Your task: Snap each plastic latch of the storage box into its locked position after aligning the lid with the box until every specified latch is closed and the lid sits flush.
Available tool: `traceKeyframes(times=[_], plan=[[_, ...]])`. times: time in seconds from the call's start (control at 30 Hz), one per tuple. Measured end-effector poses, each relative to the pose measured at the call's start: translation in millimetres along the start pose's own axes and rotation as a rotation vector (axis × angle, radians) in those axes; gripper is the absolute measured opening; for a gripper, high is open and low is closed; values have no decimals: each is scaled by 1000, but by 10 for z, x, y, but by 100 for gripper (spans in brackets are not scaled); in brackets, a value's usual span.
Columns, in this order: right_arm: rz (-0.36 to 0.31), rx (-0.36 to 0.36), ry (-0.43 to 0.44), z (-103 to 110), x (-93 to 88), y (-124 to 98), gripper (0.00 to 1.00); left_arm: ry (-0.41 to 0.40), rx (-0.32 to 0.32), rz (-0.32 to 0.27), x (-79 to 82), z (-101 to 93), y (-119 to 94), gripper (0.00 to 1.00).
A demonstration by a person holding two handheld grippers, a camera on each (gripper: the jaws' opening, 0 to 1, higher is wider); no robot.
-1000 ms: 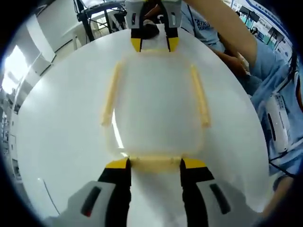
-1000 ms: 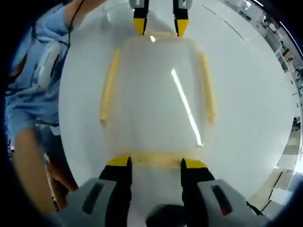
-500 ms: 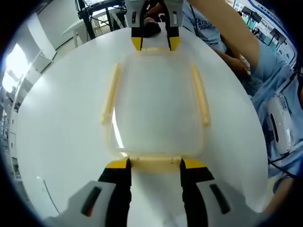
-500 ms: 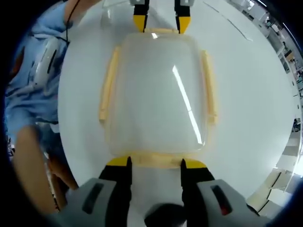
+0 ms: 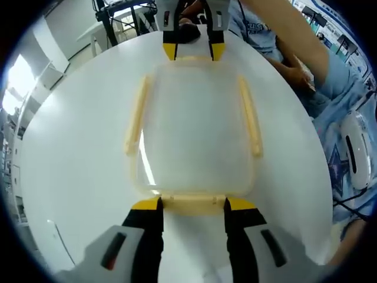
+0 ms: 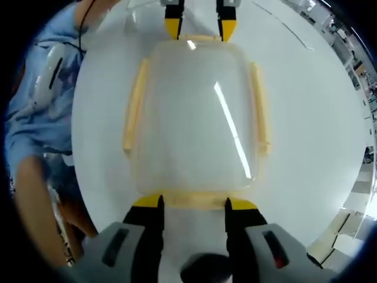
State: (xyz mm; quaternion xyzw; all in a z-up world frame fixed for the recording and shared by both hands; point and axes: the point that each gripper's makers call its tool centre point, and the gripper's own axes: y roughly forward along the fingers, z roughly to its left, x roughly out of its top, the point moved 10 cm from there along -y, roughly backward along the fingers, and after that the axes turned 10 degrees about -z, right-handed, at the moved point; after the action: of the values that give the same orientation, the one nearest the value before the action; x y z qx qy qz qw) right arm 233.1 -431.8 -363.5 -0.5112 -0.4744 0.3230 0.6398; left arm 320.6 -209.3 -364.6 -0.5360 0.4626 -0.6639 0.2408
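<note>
White tabletop (image 5: 70,177) carries the clear storage box (image 5: 194,135), lid on, pale yellow latches along its sides. Left gripper (image 5: 192,206) stands jaws apart, straddling the near end latch (image 5: 192,202); right gripper (image 6: 192,205) likewise brackets the opposite end latch (image 6: 192,200). Nothing visible inside the box. A person's blue sleeve (image 5: 347,88) lies beyond the table.

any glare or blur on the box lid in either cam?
Right gripper view: a bright diagonal glare streak runs across the clear lid, otherwise sharp. Left gripper view: only a small glint near the lid's lower left corner; the white table looks washed out, and fisheye bends the yellow latches.
</note>
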Motion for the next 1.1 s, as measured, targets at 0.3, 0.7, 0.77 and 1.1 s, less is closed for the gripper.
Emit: traceKeyframes(times=[0.3,0.7,0.77,1.1], plan=[[-30,-19,22,33,-19,-2,41,0,0,-39,-49,-11,-17,40],[-15,-11,12,29,-21,-8,40,18,-6,-119,-107,-6,-35,40],[-37,-12,13,22,-48,-19,40,15,-6,-118,-88,-7,-29,40],[-139,-14,8,15,-152,-37,40,6,-21,-82,-34,15,-44,39]])
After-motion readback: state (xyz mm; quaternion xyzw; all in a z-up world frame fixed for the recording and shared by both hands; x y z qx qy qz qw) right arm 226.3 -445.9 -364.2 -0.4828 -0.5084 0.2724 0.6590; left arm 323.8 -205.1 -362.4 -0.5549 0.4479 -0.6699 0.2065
